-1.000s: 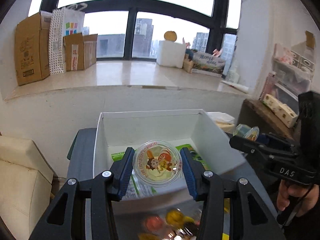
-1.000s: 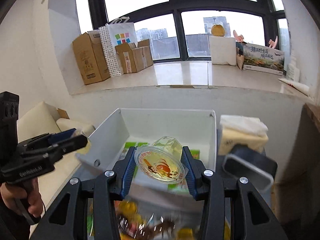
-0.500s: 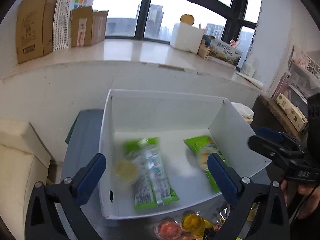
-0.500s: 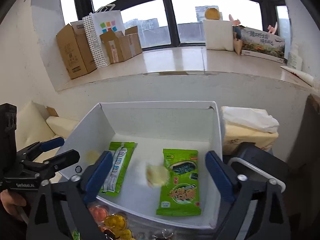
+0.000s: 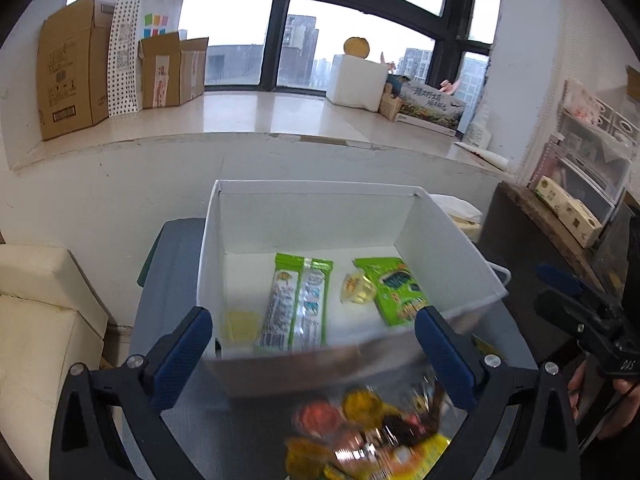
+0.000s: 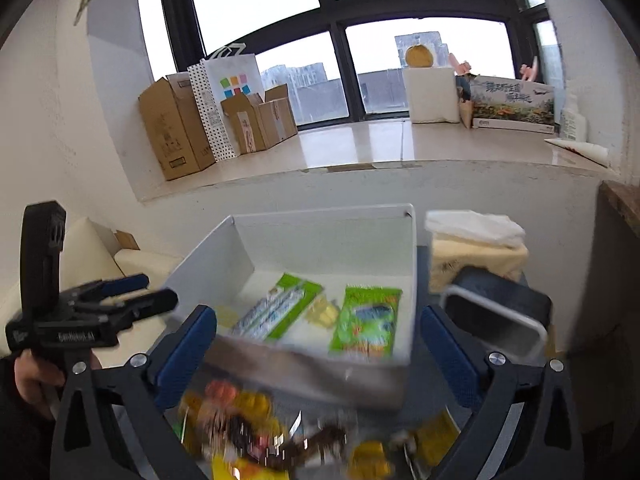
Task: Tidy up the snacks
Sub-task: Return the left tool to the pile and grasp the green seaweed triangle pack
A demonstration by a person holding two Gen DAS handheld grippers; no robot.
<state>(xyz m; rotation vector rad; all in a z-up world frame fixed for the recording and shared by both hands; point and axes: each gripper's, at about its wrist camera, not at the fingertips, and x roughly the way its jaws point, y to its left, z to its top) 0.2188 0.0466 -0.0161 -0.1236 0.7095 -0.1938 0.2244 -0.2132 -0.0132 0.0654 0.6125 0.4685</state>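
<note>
— Which step is in hand?
— A return to the loose snack pile (image 5: 372, 428) is judged; both the left gripper (image 5: 312, 356) and the right gripper (image 6: 318, 354) are held wide apart, nothing gripped. Two jelly cups (image 5: 357, 289) and green packets (image 5: 298, 304) lie inside the white box (image 5: 316, 216).
— Next?
— One blurred piece must be singled out.
— Writing?
— Only "DAS" is read (right gripper's body).

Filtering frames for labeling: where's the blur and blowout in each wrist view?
Left wrist: snack pile and the white box near rim smeared, box contents fairly sharp, window blown out. Right wrist: snack pile and near rim heavily smeared, sky overexposed; both fisheye-bowed.
</note>
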